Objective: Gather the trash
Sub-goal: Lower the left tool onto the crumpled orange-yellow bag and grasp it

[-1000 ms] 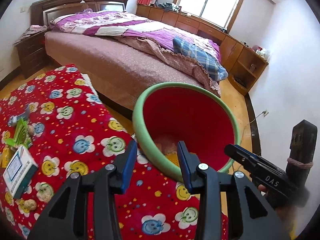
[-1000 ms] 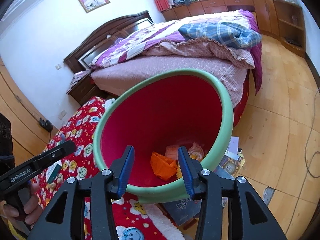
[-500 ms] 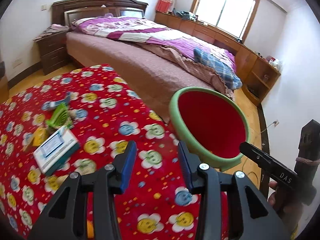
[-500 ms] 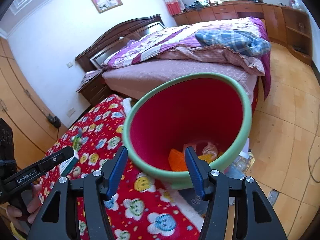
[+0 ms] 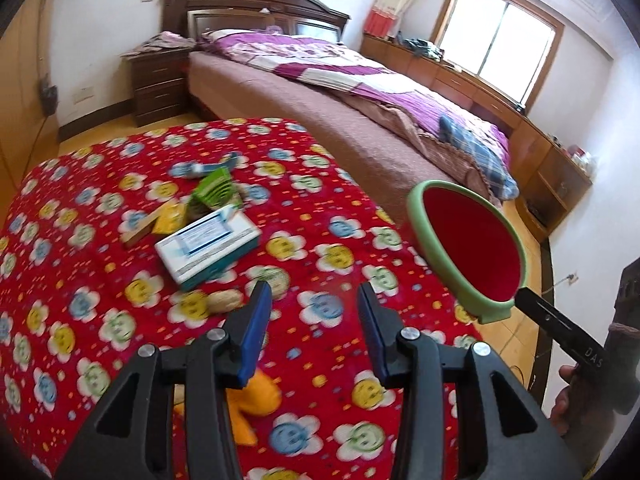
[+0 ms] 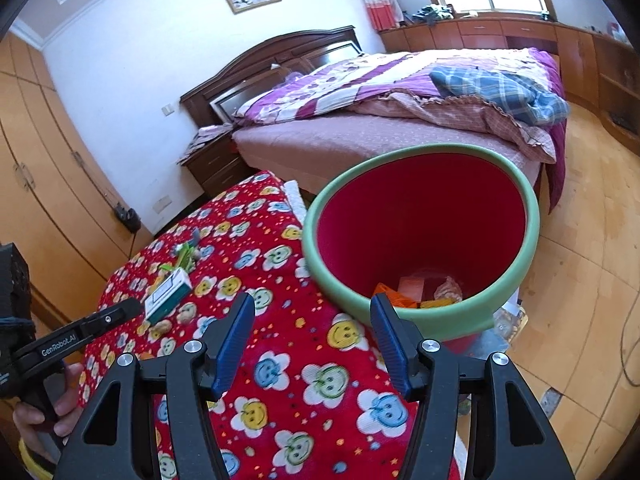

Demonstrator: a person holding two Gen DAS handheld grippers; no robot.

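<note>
Both claws spread, empty: left claw (image 5: 311,320), right claw (image 6: 312,322). Bin (image 6: 516,272) at worktop (image 5: 320,240) edge, scraps inside. Box (image 5: 208,242), wrappers left of bin.

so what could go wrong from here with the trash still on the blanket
1. The white and teal box lies flat and looks wider than the open left tool, so a pinch may slip.
2. The orange scrap sits partly hidden under that tool and could be missed.
3. The red bin stands off the blanket's edge; a short drop could land on the floor.
</note>
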